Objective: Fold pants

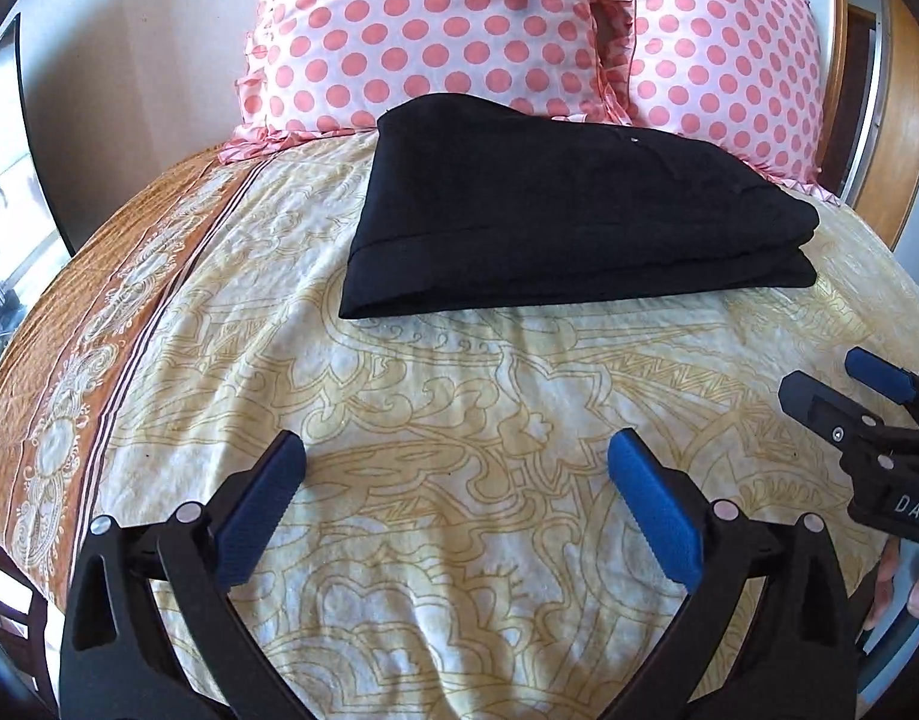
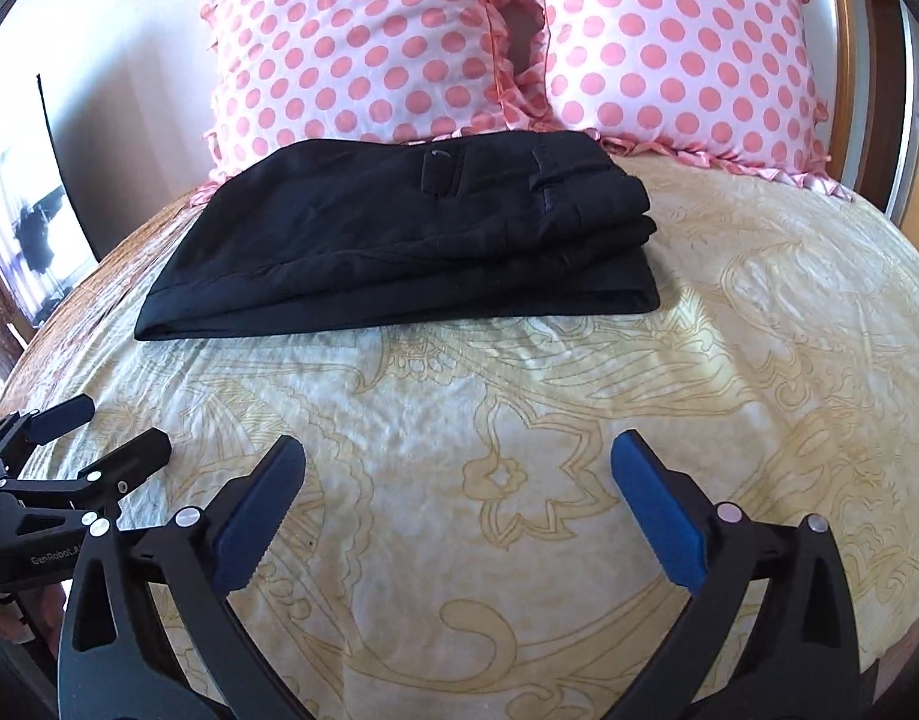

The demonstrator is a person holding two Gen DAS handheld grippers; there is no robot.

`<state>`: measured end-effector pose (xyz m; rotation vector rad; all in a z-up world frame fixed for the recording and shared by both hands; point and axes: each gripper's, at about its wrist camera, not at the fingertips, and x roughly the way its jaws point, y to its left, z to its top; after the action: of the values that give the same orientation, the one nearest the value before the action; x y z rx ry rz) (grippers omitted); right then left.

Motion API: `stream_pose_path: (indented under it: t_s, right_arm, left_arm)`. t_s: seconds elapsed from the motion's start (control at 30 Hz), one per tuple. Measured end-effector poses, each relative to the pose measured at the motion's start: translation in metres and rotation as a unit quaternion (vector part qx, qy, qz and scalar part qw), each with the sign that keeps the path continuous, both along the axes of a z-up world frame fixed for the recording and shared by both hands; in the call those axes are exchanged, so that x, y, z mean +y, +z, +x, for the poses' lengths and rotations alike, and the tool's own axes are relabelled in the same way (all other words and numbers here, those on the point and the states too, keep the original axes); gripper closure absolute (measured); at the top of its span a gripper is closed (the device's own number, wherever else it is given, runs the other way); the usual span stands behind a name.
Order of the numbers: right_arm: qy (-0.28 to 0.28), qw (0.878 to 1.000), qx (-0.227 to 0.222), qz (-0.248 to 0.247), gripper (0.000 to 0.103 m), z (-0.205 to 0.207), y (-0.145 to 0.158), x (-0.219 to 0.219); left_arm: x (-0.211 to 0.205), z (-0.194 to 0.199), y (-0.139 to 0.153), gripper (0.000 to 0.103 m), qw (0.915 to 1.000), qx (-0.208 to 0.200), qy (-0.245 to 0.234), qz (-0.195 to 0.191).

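1. The pants [image 1: 573, 204] were matt black cloth, soft and slightly creased.
2. The bed sheet [image 1: 435, 396] was crinkled yellow printed cloth.
3. The pillows [image 2: 363, 42] had glossy satin-like cloth.
4. The left gripper [image 1: 456, 462] had matt black plastic with ribbed blue pads [image 1: 651, 504].

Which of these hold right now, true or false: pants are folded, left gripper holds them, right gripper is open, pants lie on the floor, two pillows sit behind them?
1. The pants are folded into a stack. True.
2. The left gripper holds the pants. False: it is open and empty, apart from them over the bedsheet.
3. The right gripper is open. True.
4. The pants lie on the floor. False: they lie on the bedsheet.
5. Two dotted pillows sit behind the pants. True.
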<state>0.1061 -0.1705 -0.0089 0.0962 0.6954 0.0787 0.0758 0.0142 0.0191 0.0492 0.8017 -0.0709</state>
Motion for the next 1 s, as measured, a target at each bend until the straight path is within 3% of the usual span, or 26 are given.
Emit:
stream_pose_path:
  t_s: [0.2, 1.0]
  right_arm:
    - [0.0, 0.999, 0.002, -0.05, 0.001, -0.004, -0.003, 0.015]
    - [-0.029, 0.998, -0.012, -0.047, 0.001, -0.006, -0.004, 0.017]
  left_arm:
    - [-0.001, -0.003, -0.001, 0.002, 0.9999, -0.013, 0.002, 0.002]
    - [-0.001, -0.008, -0.002, 0.002, 0.9994, -0.034, 0.0, -0.002]
